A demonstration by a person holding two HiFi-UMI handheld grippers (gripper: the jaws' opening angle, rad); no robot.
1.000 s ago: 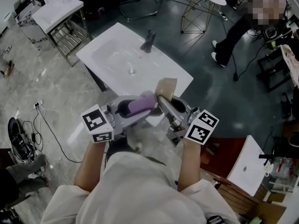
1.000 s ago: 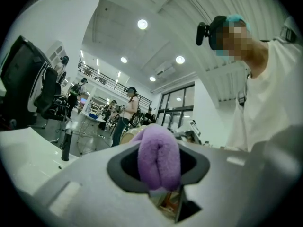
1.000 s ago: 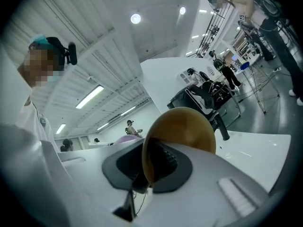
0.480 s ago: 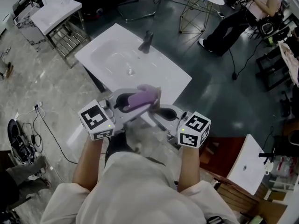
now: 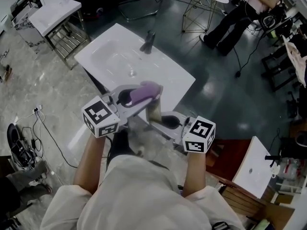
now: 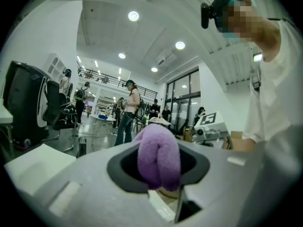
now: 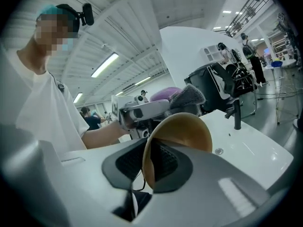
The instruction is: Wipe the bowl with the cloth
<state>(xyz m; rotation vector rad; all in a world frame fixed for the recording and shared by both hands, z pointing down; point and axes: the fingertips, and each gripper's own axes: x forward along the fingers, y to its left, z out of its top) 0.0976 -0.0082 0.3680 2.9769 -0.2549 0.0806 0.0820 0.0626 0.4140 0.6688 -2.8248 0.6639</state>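
Note:
My left gripper [image 5: 135, 99] is shut on a folded purple cloth [image 5: 142, 91], which bulges between its jaws in the left gripper view [image 6: 158, 156]. My right gripper [image 5: 162, 119] holds a tan bowl [image 5: 154, 111] by its rim. The bowl [image 7: 183, 132] stands on edge between the pads, and the jaws are opening slightly. Both are held above the near edge of the white sink [image 5: 111, 56]. The cloth [image 7: 166, 93] sits just over the bowl's upper rim, seemingly touching it; the contact is hidden.
A dark faucet [image 5: 147, 42] stands at the sink's far side. A second white sink on a metal frame [image 5: 53, 11] is at far left. People stand at the upper right [image 5: 240, 8]. Cables [image 5: 48, 128] trail on the floor at left.
The right gripper has drawn back toward me and turned, bringing the bowl down from beside the cloth to just under it. The left gripper and cloth have barely moved.

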